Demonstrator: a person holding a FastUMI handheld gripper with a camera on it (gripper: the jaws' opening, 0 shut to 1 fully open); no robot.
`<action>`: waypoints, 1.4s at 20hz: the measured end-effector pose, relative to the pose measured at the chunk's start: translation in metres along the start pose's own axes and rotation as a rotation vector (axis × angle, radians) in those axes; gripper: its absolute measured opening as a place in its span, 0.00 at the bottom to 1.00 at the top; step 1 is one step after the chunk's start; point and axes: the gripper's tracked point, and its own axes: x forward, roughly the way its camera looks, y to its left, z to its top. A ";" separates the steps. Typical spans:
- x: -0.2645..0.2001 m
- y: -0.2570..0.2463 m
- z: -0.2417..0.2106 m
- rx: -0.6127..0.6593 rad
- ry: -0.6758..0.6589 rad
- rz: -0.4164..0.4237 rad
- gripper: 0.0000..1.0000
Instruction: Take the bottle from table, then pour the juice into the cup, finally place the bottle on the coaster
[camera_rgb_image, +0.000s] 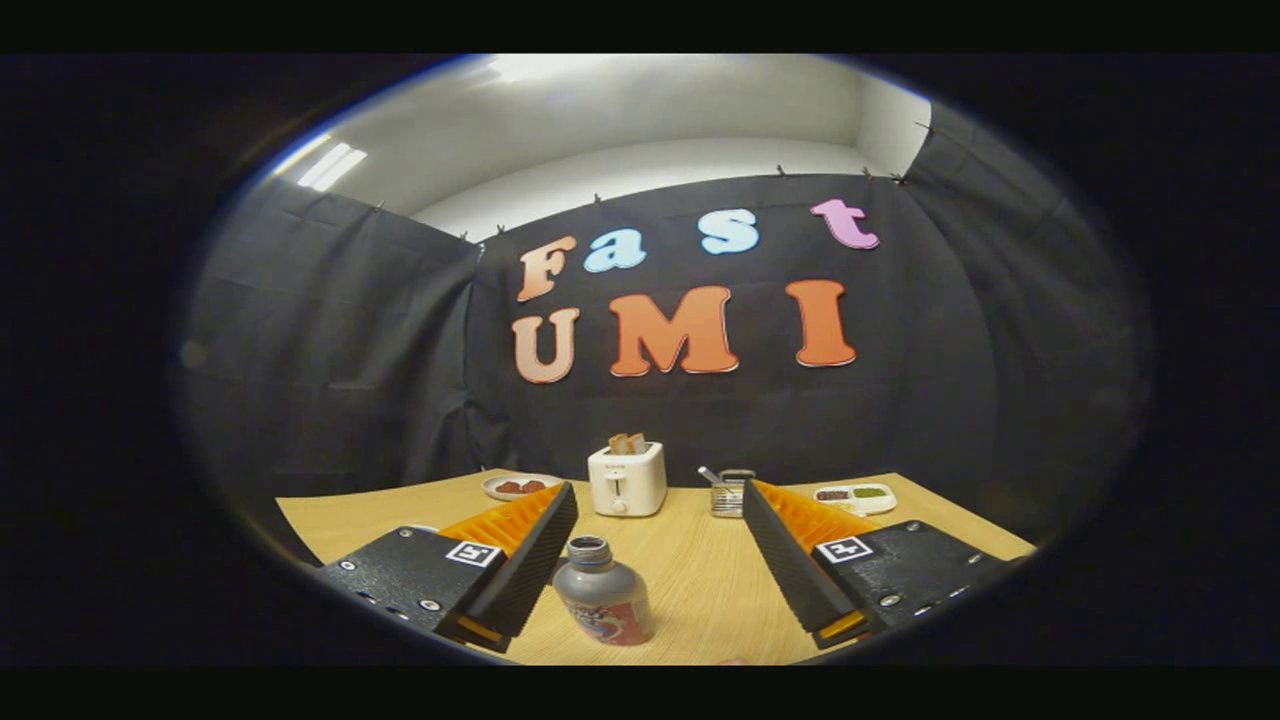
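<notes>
The gripper (660, 530) stood released, fingers wide apart. Low in the frame's centre, the small uncapped grey plastic bottle (603, 592) stood upright on the light wooden table (700, 570), between the fingers, nearer the left one. Mid-frame, a white toaster (627, 479) stood beyond.

Signs on the gripper (659, 488): each of its two bodies carries one square black-and-white coded marker, the left marker (472, 553) and the right marker (843, 549), both patterns rather than readable words or numbers. The fingers stand wide apart, and the uncapped bottle (603, 600) upright between them, closer to the left one, wears a printed wrapper (618, 622) in red, white and blue whose lettering is too small and blurred to make out. The white toaster (627, 480) beyond the fingers bears a tiny dark mark near its top that cannot be read either.
</notes>
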 end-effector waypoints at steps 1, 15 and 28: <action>-0.001 0.004 -0.005 -0.010 0.013 0.013 0.98; 0.001 0.032 -0.077 -0.086 0.195 0.113 0.99; 0.008 0.041 -0.139 -0.054 0.343 0.130 0.96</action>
